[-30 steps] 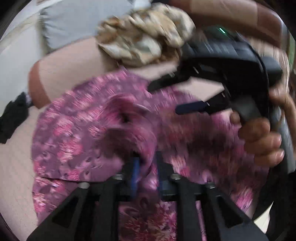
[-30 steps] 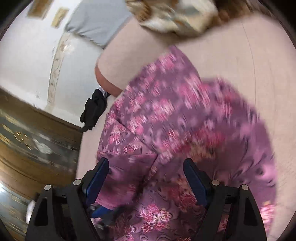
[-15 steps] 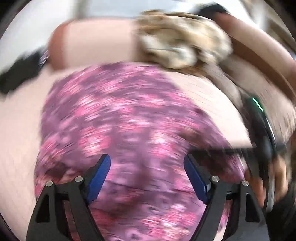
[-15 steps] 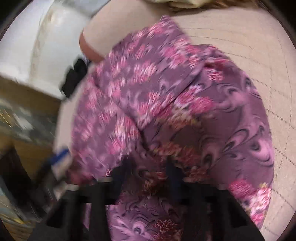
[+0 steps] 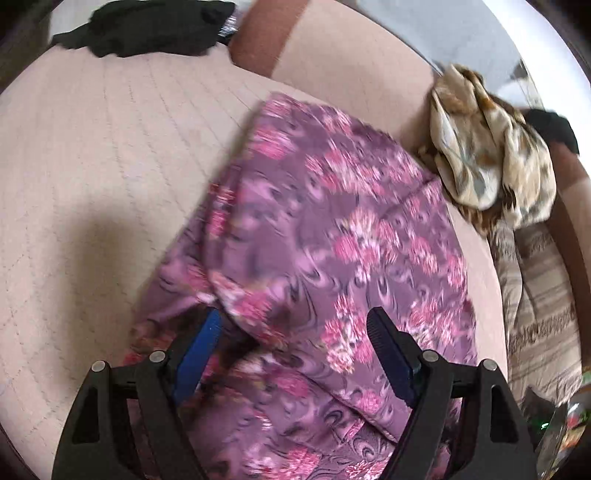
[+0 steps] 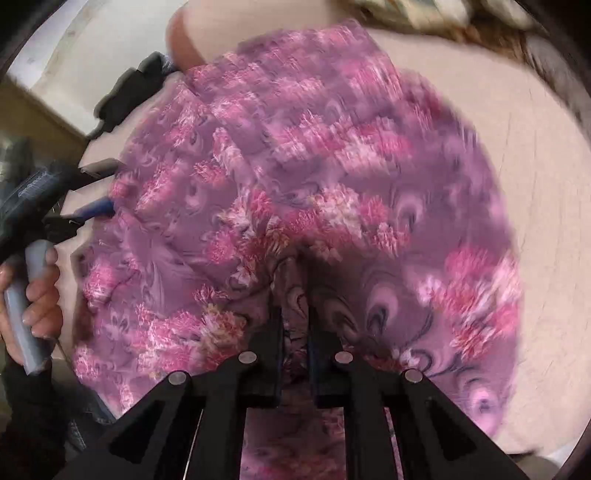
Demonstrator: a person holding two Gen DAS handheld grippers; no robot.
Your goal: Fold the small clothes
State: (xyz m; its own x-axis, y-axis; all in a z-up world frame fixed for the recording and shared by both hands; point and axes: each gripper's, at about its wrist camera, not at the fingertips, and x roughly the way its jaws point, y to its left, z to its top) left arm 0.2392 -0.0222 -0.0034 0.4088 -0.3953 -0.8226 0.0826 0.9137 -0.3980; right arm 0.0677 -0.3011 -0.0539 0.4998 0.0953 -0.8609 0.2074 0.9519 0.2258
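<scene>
Purple floral garment (image 5: 332, 236) spread across the quilted pink couch seat (image 5: 92, 155), partly doubled over, far end running up toward the backrest. Right gripper (image 6: 295, 295) clenched on a pinch of that cloth at the near edge, fabric bunched up and rising between the narrow jaws. Left gripper (image 5: 295, 332) released, jaws spread wide above the near part of the cloth, blue pad of one finger half tucked under a raised fold; nothing held. In the right wrist view, same left gripper (image 6: 92, 210) at the left margin of the cloth, the person's hand (image 6: 33, 295) wrapped round its handle. Crumpled beige patterned garment (image 5: 495, 155) heaped at the far right against the backrest, just beside the purple one; black cloth (image 5: 147, 26) at the far left, well apart. Likely step, as a judgement: carrying one gripped edge over for a fold while the other side waits for a fresh hold. Risks from here: slippery thin fabric sliding out of a single pinch and dropping mid-fold; lifting with only one side held and dragging the lower layer along, undoing the layers already laid; closing the open gripper on two layers at once, locking in a crooked crease; sweeping toward the far right and snagging the beige heap. Blur over much of the cloth, so exact edges hard to tell.
</scene>
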